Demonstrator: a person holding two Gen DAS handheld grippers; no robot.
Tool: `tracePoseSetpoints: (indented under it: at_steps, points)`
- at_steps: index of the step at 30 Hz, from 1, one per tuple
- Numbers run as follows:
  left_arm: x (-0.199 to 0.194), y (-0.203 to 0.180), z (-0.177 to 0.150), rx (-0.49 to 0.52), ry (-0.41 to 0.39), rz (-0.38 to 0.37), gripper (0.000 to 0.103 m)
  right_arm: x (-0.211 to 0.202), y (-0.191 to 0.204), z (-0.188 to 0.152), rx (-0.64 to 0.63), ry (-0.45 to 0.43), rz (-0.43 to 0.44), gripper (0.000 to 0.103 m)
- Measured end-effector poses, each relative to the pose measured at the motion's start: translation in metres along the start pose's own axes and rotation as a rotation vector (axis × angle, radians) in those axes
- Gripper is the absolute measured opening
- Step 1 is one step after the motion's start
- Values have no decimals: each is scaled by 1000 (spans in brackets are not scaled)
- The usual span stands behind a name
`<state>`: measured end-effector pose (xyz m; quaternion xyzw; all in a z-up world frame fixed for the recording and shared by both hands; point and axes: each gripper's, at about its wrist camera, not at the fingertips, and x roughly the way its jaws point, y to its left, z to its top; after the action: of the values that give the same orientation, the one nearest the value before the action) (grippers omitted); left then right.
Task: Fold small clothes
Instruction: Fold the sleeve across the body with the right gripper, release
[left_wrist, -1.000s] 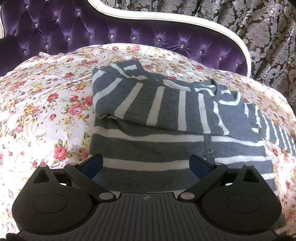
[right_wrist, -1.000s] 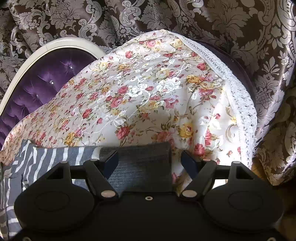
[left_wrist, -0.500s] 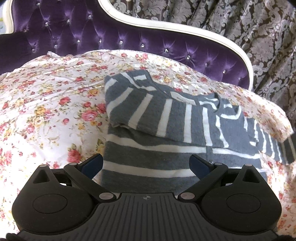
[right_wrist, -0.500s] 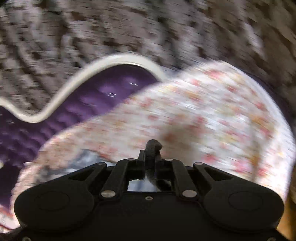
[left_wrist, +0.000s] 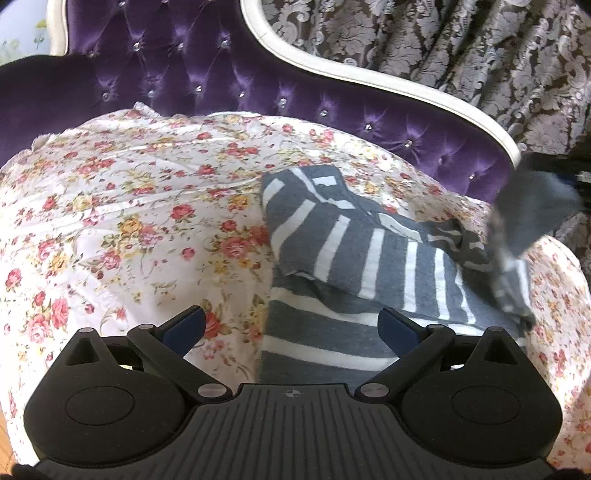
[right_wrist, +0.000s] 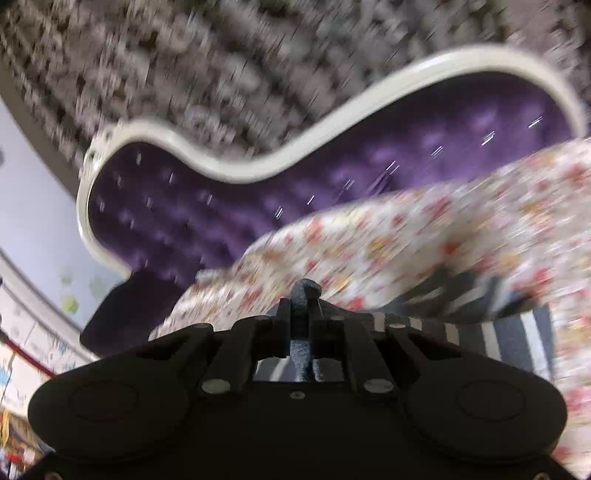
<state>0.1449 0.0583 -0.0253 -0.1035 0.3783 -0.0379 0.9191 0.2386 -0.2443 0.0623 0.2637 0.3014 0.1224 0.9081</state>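
A grey sweater with white stripes (left_wrist: 369, 258) lies on a floral bedsheet (left_wrist: 129, 221), its left sleeve folded across the body. My left gripper (left_wrist: 291, 328) is open and empty, hovering over the sweater's lower left edge. My right gripper (right_wrist: 304, 295) is shut on the sweater's right sleeve cuff (right_wrist: 306, 288) and holds it lifted. In the left wrist view the lifted sleeve (left_wrist: 532, 218) hangs blurred at the right. The right wrist view is motion-blurred, with the striped sweater (right_wrist: 480, 325) below right.
A purple tufted headboard with a white frame (left_wrist: 258, 96) stands behind the bed. Patterned grey curtains (left_wrist: 461, 44) hang behind it. The floral sheet spreads to the left of the sweater. The bed's right edge (left_wrist: 565, 295) drops off near the sleeve.
My right gripper has shut on the right sleeve cuff and lifted it up and leftward, swinging fast. My left gripper has drifted left and back; it stays open.
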Motion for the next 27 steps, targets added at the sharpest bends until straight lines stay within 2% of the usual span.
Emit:
tracePoseSetpoints:
  at_steps: [6,8,9,12,14,15,16,18,20,23,27]
  points:
    - [5,2,1,-9,22,-6,101,77,28,-34,-53,133,13,16]
    - [6,1,1,-6,26,-8,101,89,33,-46,-79,166,18,17]
    - [7,1,1,-5,28,-10,101,95,35,-51,-85,178,30,22]
    - [11,1,1,-9,37,-16,101,104,34,-59,-75,186,101,27]
    - [14,2,0,-18,48,-23,101,102,30,-61,-64,173,146,44]
    - [15,2,-1,-23,51,-29,101,99,26,-61,-66,159,164,56]
    - [16,3,-1,-30,53,-38,101,94,21,-60,-68,137,174,61]
    - [17,5,-1,-43,43,-59,101,80,7,-56,-65,93,167,61]
    - [15,5,-2,-48,5,-79,100,64,-10,-54,-52,46,142,61]
    - [11,3,-2,-33,-69,-98,100,40,-39,-55,-58,-31,40,61]
    - [9,-4,-3,6,-137,-127,101,7,-72,-68,-145,-96,-182,64]
